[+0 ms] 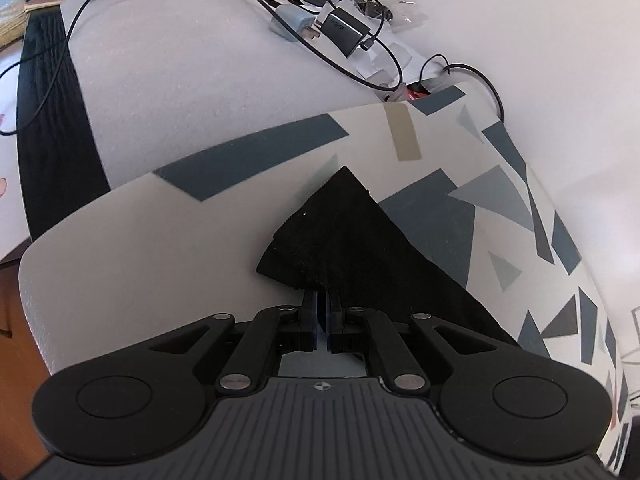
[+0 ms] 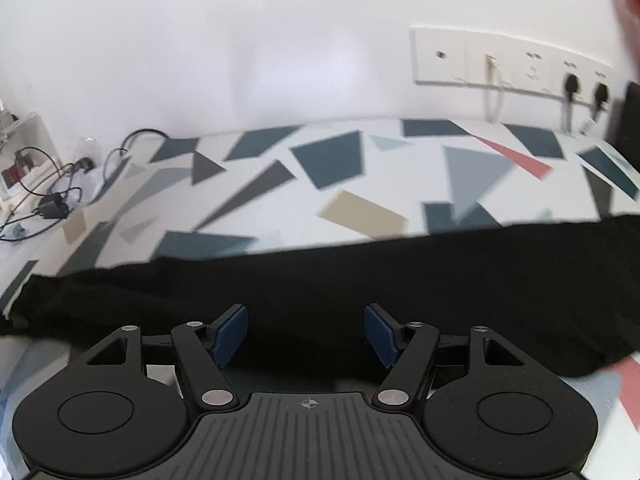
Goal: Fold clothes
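A black garment (image 2: 360, 276) lies stretched across a mat with a geometric pattern (image 2: 328, 160). In the left wrist view my left gripper (image 1: 323, 300) is shut on a corner of the black garment (image 1: 340, 232), which rises to a point over the mat (image 1: 160, 248). In the right wrist view my right gripper (image 2: 306, 334) stands open just above the garment's near edge, with its blue pads (image 2: 230, 336) wide apart and nothing between them.
Black cables (image 1: 280, 12), a dark charger block (image 1: 346, 30) and a grey adapter (image 1: 290, 22) lie past the mat's far end. A wall socket strip (image 2: 512, 64) with two black plugs sits behind the mat. A white box (image 2: 24, 152) stands at the left.
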A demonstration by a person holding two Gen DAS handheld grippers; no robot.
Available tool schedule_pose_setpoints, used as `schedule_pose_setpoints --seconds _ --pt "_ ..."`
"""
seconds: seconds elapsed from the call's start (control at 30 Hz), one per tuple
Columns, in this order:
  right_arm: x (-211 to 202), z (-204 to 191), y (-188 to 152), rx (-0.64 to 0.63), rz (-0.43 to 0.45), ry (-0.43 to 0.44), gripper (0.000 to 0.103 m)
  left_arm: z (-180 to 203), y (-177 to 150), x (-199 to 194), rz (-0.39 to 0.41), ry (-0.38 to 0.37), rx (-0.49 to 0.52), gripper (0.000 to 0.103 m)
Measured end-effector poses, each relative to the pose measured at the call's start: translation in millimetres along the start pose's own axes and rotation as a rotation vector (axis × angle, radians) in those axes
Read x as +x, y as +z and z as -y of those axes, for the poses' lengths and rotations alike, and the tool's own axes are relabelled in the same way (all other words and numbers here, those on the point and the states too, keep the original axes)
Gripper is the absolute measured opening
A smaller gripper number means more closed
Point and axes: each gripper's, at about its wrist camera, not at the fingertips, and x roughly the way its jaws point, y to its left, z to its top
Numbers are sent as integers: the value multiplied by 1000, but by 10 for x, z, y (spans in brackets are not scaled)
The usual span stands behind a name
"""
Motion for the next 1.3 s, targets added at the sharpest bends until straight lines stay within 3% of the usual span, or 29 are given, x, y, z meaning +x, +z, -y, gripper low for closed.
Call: schedule_pose_setpoints --seconds 0.13,0.23,0.27,0.43,0.53,0.6,0.77,0.9,0.97,1.07,1.17,1.3 --pt "288 -177 54 -55 -77 -10 63 -95 34 -13 -48 -25 -57 18" --pt "289 -287 -5 -122 -107 8 63 -157 77 -50 -40 -55 -100 46" --pt "287 -321 -25 -144 -116 13 64 -168 88 -51 -37 -62 -108 50" --pt "184 -335 -106 -177 -124 7 67 -106 140 67 -14 -69 -115 49" --pt "110 -264 -88 -132 -108 -8 67 -47 163 131 8 -33 -108 10" --pt "45 -177 -56 -91 -73 -39 73 -41 178 149 22 -13 -126 9" --pt "92 -60 48 -17 -30 -117 92 65 221 43 107 25 -56 5" --pt "350 -287 21 -63 -72 -73 101 94 266 -16 111 28 -25 5" --pt "493 -481 -27 -136 -117 -29 102 72 281 -50 114 30 -17 5" --pt "536 -763 -111 -217 -69 -17 102 30 316 -119 138 50 -16 5" --pt "562 -868 -124 -217 -79 14 102 -1 348 -180 150 44 -21 5" --pt "251 -364 -89 -120 -49 -88 102 170 301 -303 185 -11 53 5"
